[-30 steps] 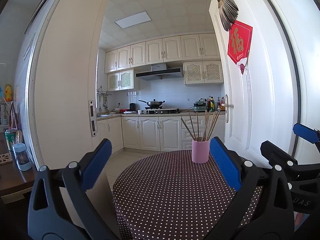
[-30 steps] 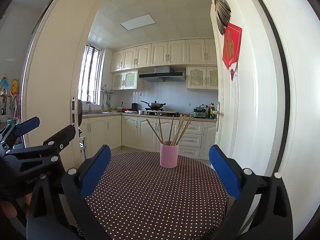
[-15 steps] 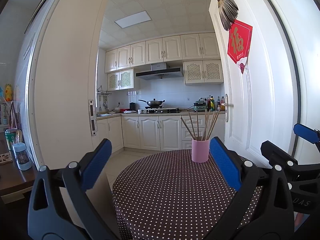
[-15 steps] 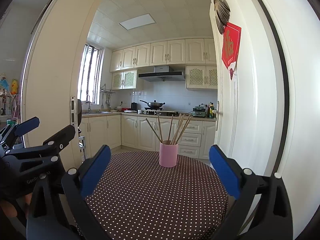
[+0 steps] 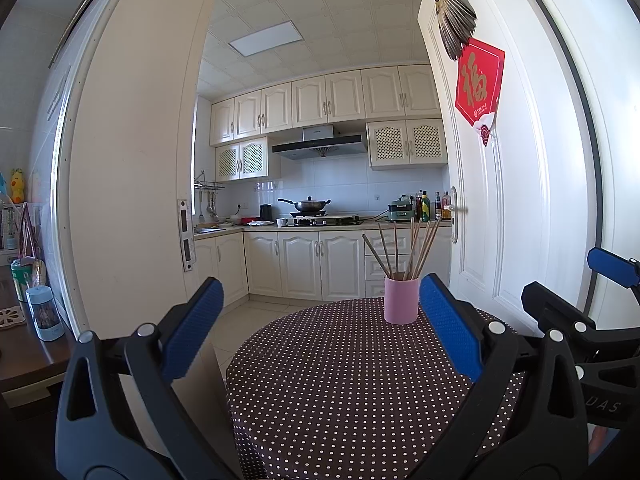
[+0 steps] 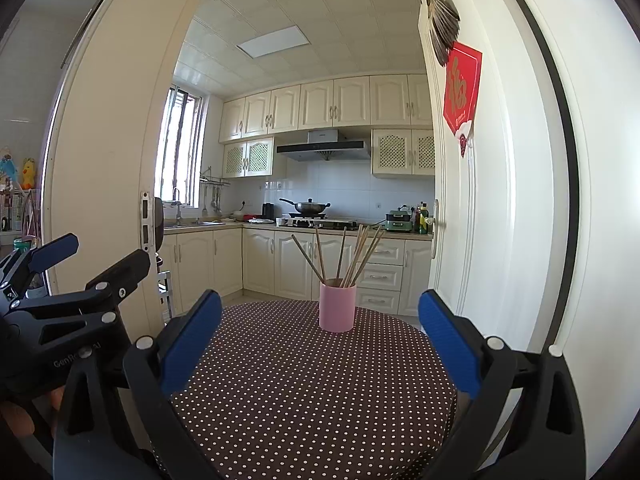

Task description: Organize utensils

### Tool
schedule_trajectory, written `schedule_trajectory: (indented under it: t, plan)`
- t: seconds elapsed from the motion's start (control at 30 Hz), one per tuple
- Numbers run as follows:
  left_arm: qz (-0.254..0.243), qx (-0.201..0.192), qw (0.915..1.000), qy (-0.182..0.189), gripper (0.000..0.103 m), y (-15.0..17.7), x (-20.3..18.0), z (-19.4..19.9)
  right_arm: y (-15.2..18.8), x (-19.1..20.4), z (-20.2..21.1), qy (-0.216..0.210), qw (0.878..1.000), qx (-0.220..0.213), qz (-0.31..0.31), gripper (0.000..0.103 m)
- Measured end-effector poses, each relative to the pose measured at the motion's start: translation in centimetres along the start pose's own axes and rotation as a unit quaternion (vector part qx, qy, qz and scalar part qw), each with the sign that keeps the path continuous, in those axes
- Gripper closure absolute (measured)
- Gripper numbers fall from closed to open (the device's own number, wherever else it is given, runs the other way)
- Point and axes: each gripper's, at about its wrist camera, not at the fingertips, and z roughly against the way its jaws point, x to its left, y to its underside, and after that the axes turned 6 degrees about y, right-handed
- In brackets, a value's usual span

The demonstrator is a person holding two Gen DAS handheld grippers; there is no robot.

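Observation:
A pink cup [image 5: 401,300] [image 6: 337,307] stands upright at the far side of a round table with a brown polka-dot cloth [image 5: 344,380] [image 6: 304,392]. Several wooden chopsticks [image 5: 400,248] [image 6: 340,256] stand fanned out in it. My left gripper [image 5: 320,320] is open and empty, held over the near table edge, well short of the cup. My right gripper [image 6: 320,324] is open and empty too, beside the left one. Each gripper shows in the other's view, the right gripper [image 5: 580,320] at the right edge and the left gripper [image 6: 72,292] at the left.
An open white door [image 5: 500,200] stands right of the table, a white door frame [image 5: 132,200] to the left. A dark side table [image 5: 24,356] with bottles is at far left. Kitchen cabinets and a stove with a wok [image 5: 306,204] lie behind.

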Motion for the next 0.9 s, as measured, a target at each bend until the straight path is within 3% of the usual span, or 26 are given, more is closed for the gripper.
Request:
schedule_trajectory:
  t: [0.9]
  plan:
    - [0.001,0.004,1.0,-0.003,0.007,0.18,0.06,-0.56,0.01,0.24,-0.25,0.003,1.0,0.002,0.0,0.008]
